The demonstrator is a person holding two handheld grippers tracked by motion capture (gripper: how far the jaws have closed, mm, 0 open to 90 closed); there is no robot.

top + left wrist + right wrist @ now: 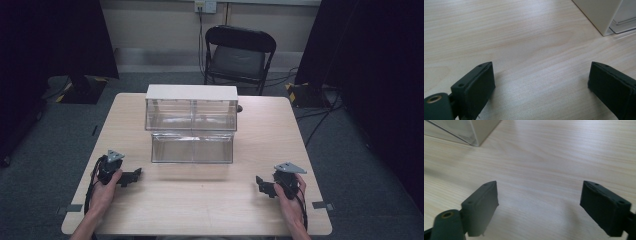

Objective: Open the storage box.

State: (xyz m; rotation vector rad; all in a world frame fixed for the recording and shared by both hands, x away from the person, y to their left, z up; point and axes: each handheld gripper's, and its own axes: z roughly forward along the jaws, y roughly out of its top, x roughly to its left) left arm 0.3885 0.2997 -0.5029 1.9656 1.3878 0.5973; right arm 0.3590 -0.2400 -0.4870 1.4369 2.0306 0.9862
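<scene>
- a light wooden table (210, 200) is seen from above, with a clear plastic drawer unit (192, 122) standing at its middle, toward the far side.
- the drawer unit has a white top and two clear tiers; the lower drawer (192, 147) appears to stand out toward the person, though whether it is pulled out cannot be told for sure. nothing can be made out inside either tier.
- the left gripper (134, 176) is held low at the near left of the table, well apart from the drawer unit, with its jaws pointing inward.
- in the left gripper view its jaws are spread wide over bare wood and nothing is held between them; a white corner of the drawer unit (602, 15) is seen ahead and to the right.
- the right gripper (260, 184) is held low at the near right, likewise well apart from the unit, jaws pointing inward.
- in the right gripper view its jaws are also spread wide and empty, with a corner of the unit (471, 131) ahead and to the left.
- the step in hand is judged to be the approach to the lower drawer, which is nearest both grippers.
- for this to go well, the jaws are best kept wide until the drawer's front edge is between them, and the unit may need steadying by the other gripper, since light clear plastic is likely to slide on smooth wood.
</scene>
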